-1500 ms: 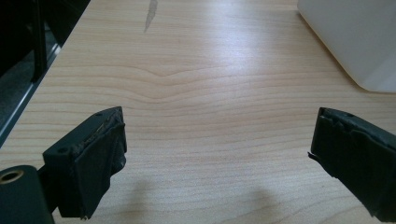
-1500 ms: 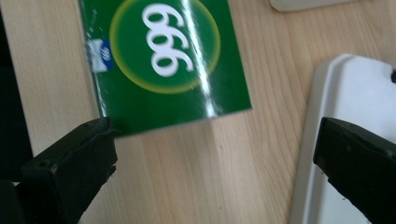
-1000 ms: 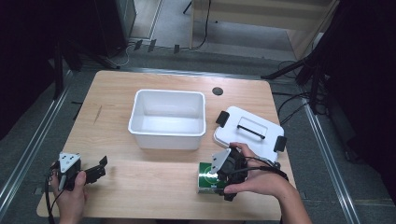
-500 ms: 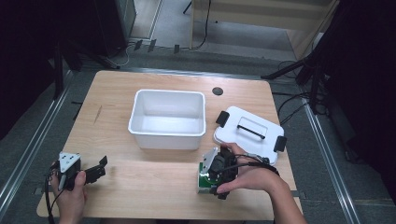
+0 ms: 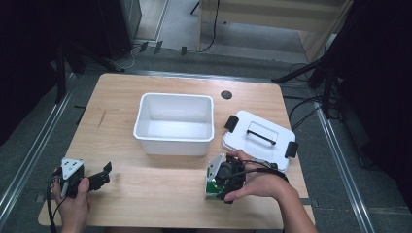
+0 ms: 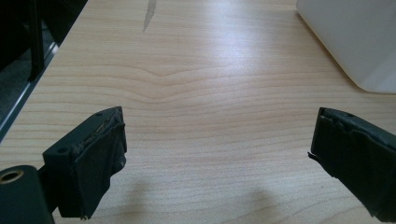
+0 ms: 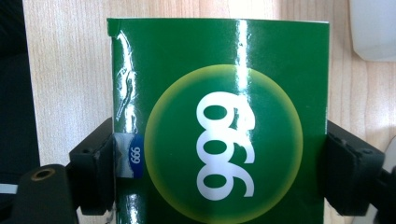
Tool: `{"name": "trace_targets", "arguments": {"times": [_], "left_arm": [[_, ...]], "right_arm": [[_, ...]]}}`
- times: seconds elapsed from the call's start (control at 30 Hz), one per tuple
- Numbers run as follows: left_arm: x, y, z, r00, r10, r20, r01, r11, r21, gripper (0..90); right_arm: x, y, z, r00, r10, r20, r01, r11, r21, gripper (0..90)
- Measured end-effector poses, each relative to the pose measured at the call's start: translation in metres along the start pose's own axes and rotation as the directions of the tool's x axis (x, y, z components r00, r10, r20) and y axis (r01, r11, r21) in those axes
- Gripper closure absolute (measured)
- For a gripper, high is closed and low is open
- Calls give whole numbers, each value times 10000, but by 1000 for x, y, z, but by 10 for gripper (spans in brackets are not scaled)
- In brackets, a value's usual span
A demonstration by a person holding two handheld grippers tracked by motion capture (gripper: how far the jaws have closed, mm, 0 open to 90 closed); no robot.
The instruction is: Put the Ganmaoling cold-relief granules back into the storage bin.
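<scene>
Left to right in the high view. The left gripper [image 5: 99, 178] rests at the table's [image 5: 160, 194] 8 o'clock corner, unchanged from 1 second ago; in the left gripper view its jaws stand wide with bare wood between them. The white bin [image 5: 175, 124] sits at centre, open and empty, as before. The green box [image 5: 212, 187] lies at 5 o'clock, in front of the bin and just beside the white lid [image 5: 260, 138], which lies flat at 3 o'clock.

Change noted: the right gripper [image 5: 224, 177] has shifted slightly left over the box since 1 second ago, and its jaws have just been closing. In the right gripper view both pads [image 7: 100, 163] now meet the sides of the green box [image 7: 219, 116], which sits squarely between them, on the table.

Assessment: the grasp appears made or nearly so; a lift toward the bin at 11 o'clock from the box is the likely next step. The glossy carton may slip if pressure is light.
</scene>
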State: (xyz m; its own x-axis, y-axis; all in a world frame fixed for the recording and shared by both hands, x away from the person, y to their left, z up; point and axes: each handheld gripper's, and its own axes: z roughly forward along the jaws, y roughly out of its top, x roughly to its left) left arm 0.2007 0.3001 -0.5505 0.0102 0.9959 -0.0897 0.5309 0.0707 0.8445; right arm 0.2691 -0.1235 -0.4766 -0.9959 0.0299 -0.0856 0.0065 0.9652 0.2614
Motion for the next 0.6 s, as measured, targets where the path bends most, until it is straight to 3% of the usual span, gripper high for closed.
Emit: {"name": "trace_targets", "arguments": {"times": [0.23, 0.6], "left_arm": [[0, 0, 0, 10000, 3, 1, -3, 10000, -4, 41], [0, 0, 0, 10000, -11, 12, 11, 10000, -4, 41]], "right_arm": [[1, 0, -4, 9983, -546, 214, 543, 9984, 141, 159], [-7, -5, -22, 9991, -254, 340, 256, 9996, -67, 160]]}}
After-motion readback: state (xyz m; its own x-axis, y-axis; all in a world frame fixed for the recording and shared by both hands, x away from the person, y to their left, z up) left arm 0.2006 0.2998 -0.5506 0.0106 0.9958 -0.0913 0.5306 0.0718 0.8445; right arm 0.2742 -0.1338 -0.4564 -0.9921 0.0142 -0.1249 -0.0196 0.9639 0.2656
